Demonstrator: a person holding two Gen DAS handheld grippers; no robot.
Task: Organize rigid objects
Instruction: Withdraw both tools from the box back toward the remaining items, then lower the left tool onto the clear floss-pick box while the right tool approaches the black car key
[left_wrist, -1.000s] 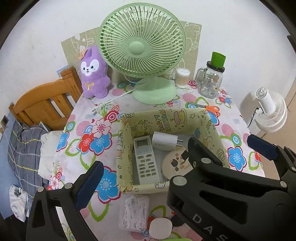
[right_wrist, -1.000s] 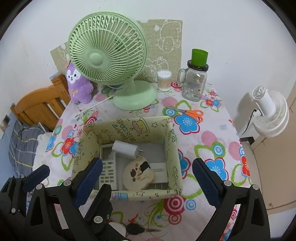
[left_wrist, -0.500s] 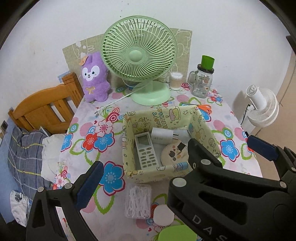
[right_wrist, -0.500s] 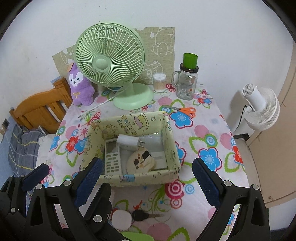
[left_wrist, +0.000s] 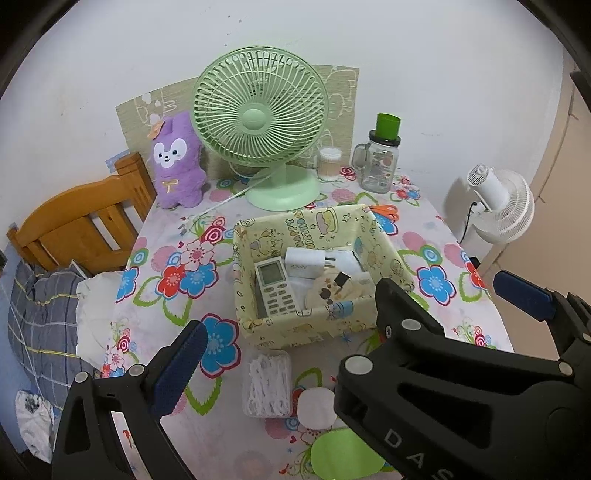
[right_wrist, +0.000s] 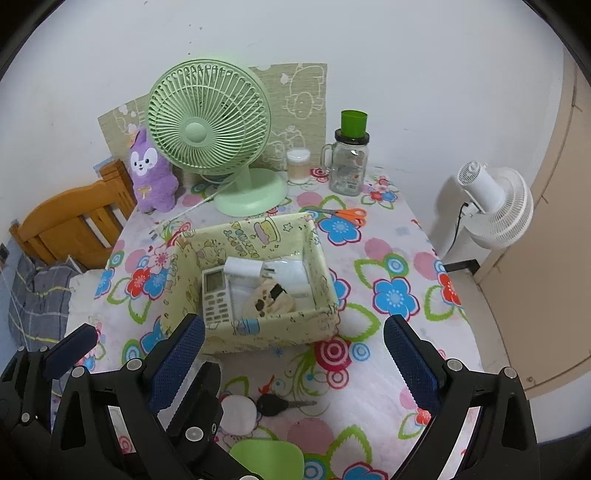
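Both empty: left gripper (left_wrist: 347, 306) and right gripper (right_wrist: 293, 341) hover with fingers spread apart, above the near edge of the floral-cloth table (right_wrist: 402, 254). Yellow cartoon-print fabric box (right_wrist: 258, 332) sits mid-table, holding white remote control (right_wrist: 216, 295), white charger plug (right_wrist: 245, 267) and round patterned compact (right_wrist: 271, 299). Black key (right_wrist: 275, 405), round white case (right_wrist: 238, 413) and clear floss-pick box (left_wrist: 267, 384) lie just outside it.

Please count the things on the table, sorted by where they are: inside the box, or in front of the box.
Inside the box: 3, remote, white charger, round patterned disc.
In front: 4, floss-pick case, white round pad, key, green item.
Total: 7
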